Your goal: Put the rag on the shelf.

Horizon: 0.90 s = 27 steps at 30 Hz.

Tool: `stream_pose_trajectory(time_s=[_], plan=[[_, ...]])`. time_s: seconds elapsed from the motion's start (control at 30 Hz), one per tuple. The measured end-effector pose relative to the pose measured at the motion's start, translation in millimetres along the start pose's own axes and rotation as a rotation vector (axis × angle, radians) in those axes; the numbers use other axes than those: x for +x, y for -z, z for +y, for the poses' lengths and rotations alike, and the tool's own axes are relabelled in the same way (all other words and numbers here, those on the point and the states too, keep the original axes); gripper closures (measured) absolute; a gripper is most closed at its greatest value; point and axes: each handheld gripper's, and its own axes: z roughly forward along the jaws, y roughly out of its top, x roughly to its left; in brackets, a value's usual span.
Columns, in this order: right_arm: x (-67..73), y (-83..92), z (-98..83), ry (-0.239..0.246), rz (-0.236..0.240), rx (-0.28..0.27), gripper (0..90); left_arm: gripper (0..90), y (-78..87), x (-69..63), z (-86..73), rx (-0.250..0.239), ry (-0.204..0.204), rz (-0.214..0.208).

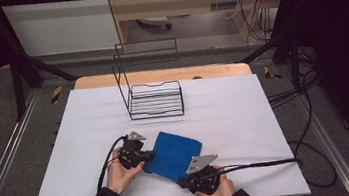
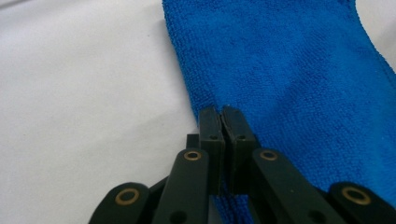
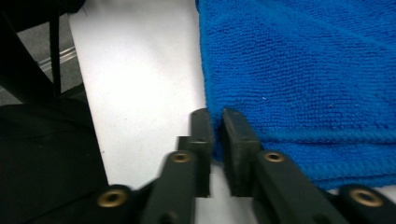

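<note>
An empty black wire rack (image 1: 155, 100) stands on the white table (image 1: 245, 119).

A lab-like recording rig: a white-covered wooden table (image 1: 159, 74) stands inside a black metal frame (image 1: 18, 72), black cables (image 1: 310, 111) trailing right, wooden cabinet (image 1: 176, 2) at the far side.

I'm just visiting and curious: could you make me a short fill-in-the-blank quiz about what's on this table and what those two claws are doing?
1. The folded cloth on the table is ____ in colour.
2. Both the left claw and the right claw pinch the cloth's ____.
3. Behind the cloth stands a black ____ rack.

Missing words: blue; edge; wire
</note>
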Motion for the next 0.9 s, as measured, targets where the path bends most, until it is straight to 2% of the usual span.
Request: stream_pose_trajectory(time_s=[0.17, 0.33, 0.37, 0.4, 0.5, 0.53, 0.57, 0.6, 0.63, 0.7, 0.73, 0.77, 0.8, 0.83, 0.9], plan=[[-3.3, 4.9, 3.9, -0.012, 0.027, 0.020, 89.6, 87.6, 1.5, 1.1, 0.1, -0.003, 0.009, -0.010], [-9.5, 25.9, 9.2, -0.032, 0.060, 0.001, 89.7, 87.9, 7.8, 0.8, -1.1, -0.016, 0.028, -0.029], [-12.7, 36.2, 8.7, -0.044, 0.068, 0.005, 89.8, 87.9, 9.5, -0.4, -1.9, -0.017, 0.032, -0.039], [-12.7, 36.2, 8.7, -0.044, 0.068, 0.005, 89.8, 87.9, 11.0, -2.3, -3.1, -0.020, 0.035, -0.048], [-16.9, 45.4, 6.0, -0.054, 0.059, 0.023, 89.2, 87.9, 16.6, -10.7, -7.7, -0.023, 0.029, -0.038], [-20.2, 44.7, 2.7, -0.072, 0.078, 0.050, 84.7, 87.8, 17.6, -13.6, -9.3, -0.021, 0.018, -0.023], [-21.3, 44.2, 1.6, -0.070, 0.071, 0.050, 77.3, 87.7, 17.3, -16.6, -10.7, -0.021, 0.011, -0.001], [-21.3, 44.2, 1.6, -0.070, 0.071, 0.050, 77.3, 87.6, 16.7, -17.8, -11.8, -0.017, 0.005, 0.004], [-23.7, 45.5, 1.1, -0.094, 0.078, 0.023, 71.9, 87.6, 15.9, -18.3, -12.9, -0.019, 0.010, 0.001], [-26.5, 50.0, 2.0, -0.107, 0.045, -0.041, 60.4, 87.4, 15.1, -18.1, -14.3, -0.016, -0.001, 0.006], [-28.2, 51.6, 2.2, -0.122, 0.018, -0.058, 58.1, 87.4, 14.7, -18.2, -15.1, -0.019, 0.001, 0.007], [-28.2, 51.6, 2.2, -0.122, 0.018, -0.058, 58.1, 87.4, 14.6, -18.3, -15.9, -0.019, 0.003, 0.006], [-30.6, 51.4, 1.6, -0.143, -0.027, -0.062, 52.4, 87.4, 14.3, -18.8, -16.8, -0.021, 0.008, 0.006], [-36.3, 45.5, -3.1, -0.176, -0.101, -0.041, 51.7, 87.3, 14.7, -18.8, -17.4, -0.018, 0.003, 0.006], [-39.4, 37.2, -8.2, -0.217, -0.129, -0.022, 49.8, 87.5, 15.9, -20.1, -18.5, -0.023, 0.012, 0.011]])
